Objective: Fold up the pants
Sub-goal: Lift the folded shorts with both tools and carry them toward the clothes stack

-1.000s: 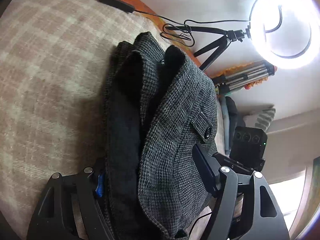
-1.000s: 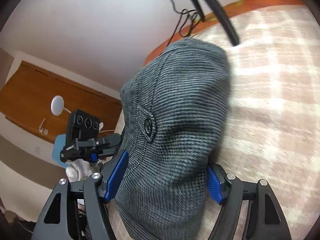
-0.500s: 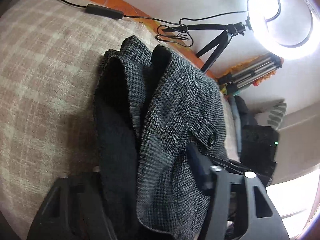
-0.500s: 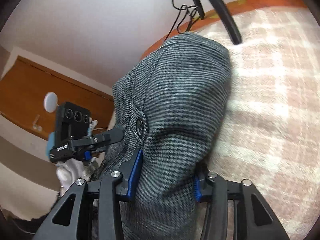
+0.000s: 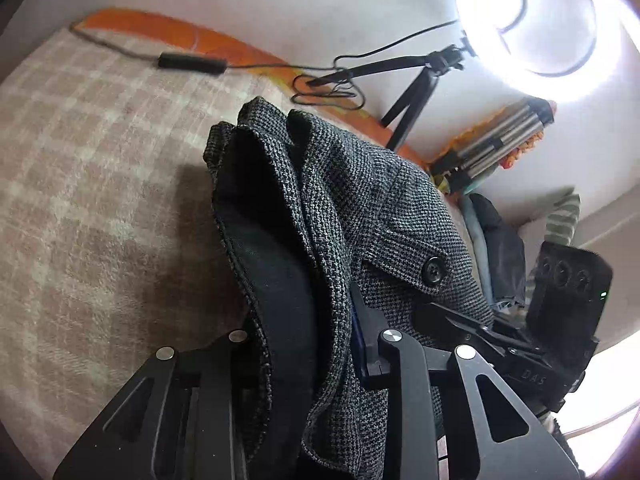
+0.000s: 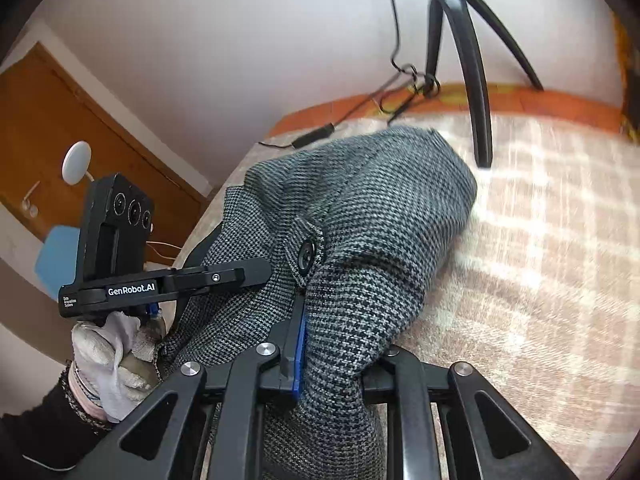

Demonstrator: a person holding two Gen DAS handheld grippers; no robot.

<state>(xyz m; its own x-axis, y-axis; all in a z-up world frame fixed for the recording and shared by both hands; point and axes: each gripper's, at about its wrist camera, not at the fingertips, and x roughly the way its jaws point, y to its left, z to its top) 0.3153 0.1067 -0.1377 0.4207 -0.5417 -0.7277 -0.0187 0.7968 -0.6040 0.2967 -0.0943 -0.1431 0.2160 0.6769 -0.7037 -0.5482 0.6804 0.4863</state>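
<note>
The grey houndstooth pants (image 5: 360, 208) lie bunched on the checked bed cover (image 5: 100, 200), with a black lining and a buttoned pocket flap showing. My left gripper (image 5: 304, 344) is shut on a thick fold of the pants at one end. My right gripper (image 6: 336, 344) is shut on the pants (image 6: 380, 216) at the other end, the cloth humped up between its fingers. The left gripper and its gloved hand also show in the right wrist view (image 6: 168, 280).
A ring light (image 5: 536, 28) on a black tripod (image 6: 460, 60) stands at the bed's far edge, with a cable and inline switch (image 5: 192, 62) on the cover. Folded clothes (image 5: 496, 240) lie beyond the pants. A wooden door (image 6: 60, 140) is at left.
Both grippers have closed from wide open onto the pants. The fabric is now pinched and bunched between each pair of fingers, and the two grippers have come closer together.
</note>
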